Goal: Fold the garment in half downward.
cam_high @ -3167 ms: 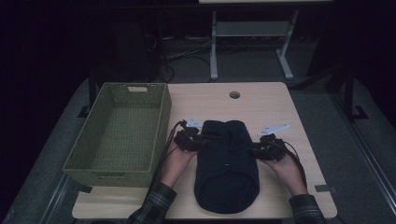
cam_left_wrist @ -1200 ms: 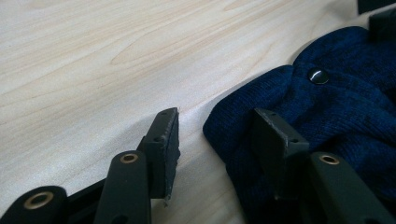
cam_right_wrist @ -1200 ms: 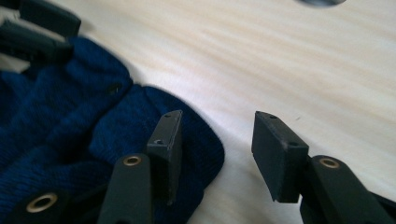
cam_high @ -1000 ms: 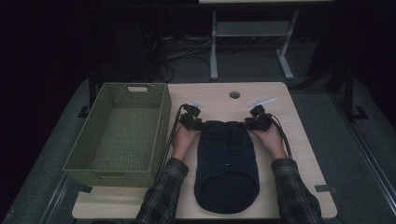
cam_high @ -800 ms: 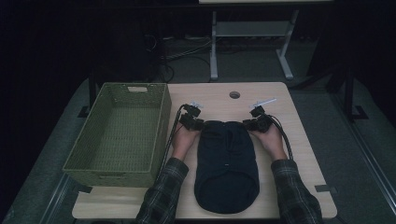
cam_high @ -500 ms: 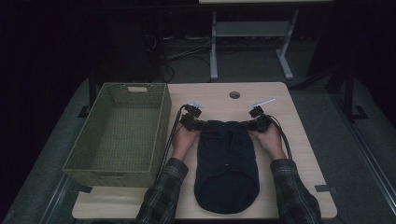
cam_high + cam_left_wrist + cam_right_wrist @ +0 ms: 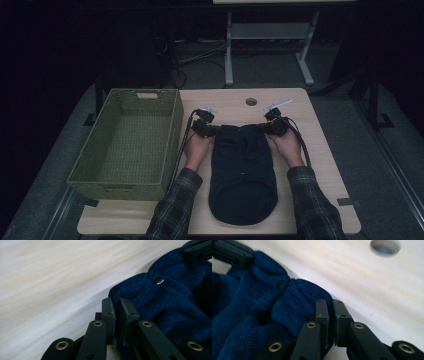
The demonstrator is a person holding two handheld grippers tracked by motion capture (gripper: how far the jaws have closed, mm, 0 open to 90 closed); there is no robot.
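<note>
A: Both tongs, left and right, just closing, each pinching a far corner of the navy knit, flat on the worktop.

B: Grasp step, seemingly. Next, probably: lifting together, folding toward the near hem.

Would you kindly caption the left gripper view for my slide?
Left gripper, jaws just closed, pinching a corner of the navy knit garment on the table.
</note>
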